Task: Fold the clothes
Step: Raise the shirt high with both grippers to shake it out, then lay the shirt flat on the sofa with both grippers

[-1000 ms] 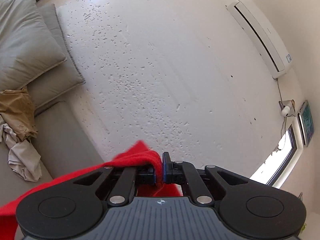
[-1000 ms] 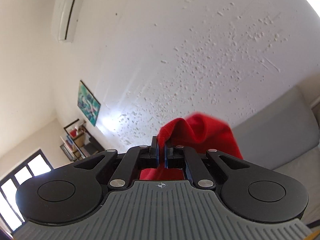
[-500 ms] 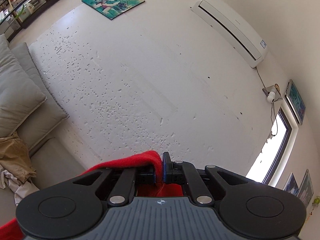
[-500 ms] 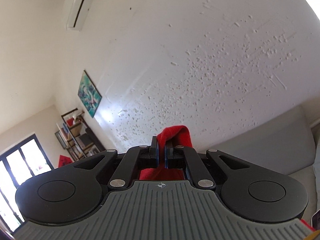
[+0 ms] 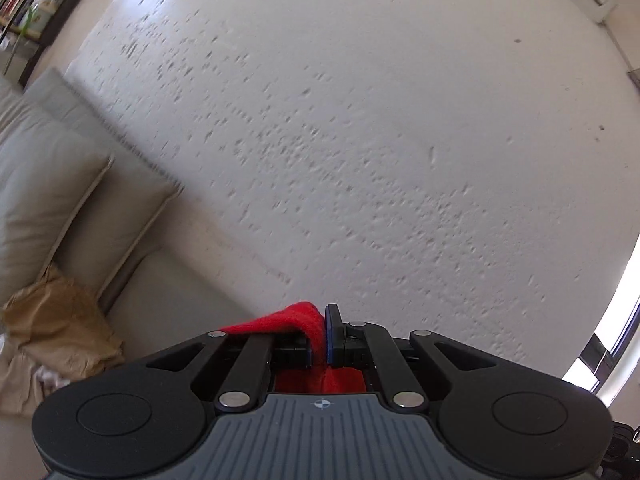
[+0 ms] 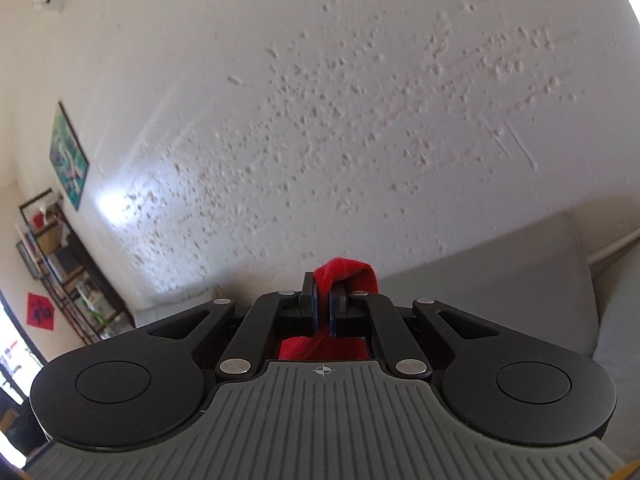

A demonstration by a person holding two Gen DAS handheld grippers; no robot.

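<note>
A red garment (image 5: 296,319) is pinched between the blue pads of my left gripper (image 5: 319,334), which is shut on it; a fold pokes out to the left of the jaws and more red shows beneath them. My right gripper (image 6: 322,305) is also shut on the red garment (image 6: 348,274), a small loop of cloth rising above its pads. Both grippers point roughly level at a pitted white wall (image 5: 360,140). The rest of the garment hangs out of sight below the cameras.
A grey sofa (image 5: 160,304) with grey cushions (image 5: 52,184) lies lower left in the left wrist view, a tan garment (image 5: 60,320) crumpled on it. The sofa back (image 6: 500,280) fills the right wrist view's lower right. A bookshelf (image 6: 64,272) and picture (image 6: 68,156) stand far left.
Both grippers have swung sideways and closer to the wall, still clamped on the red cloth. The sofa and cushions have grown larger, and the air conditioner has slid toward the frame corners.
</note>
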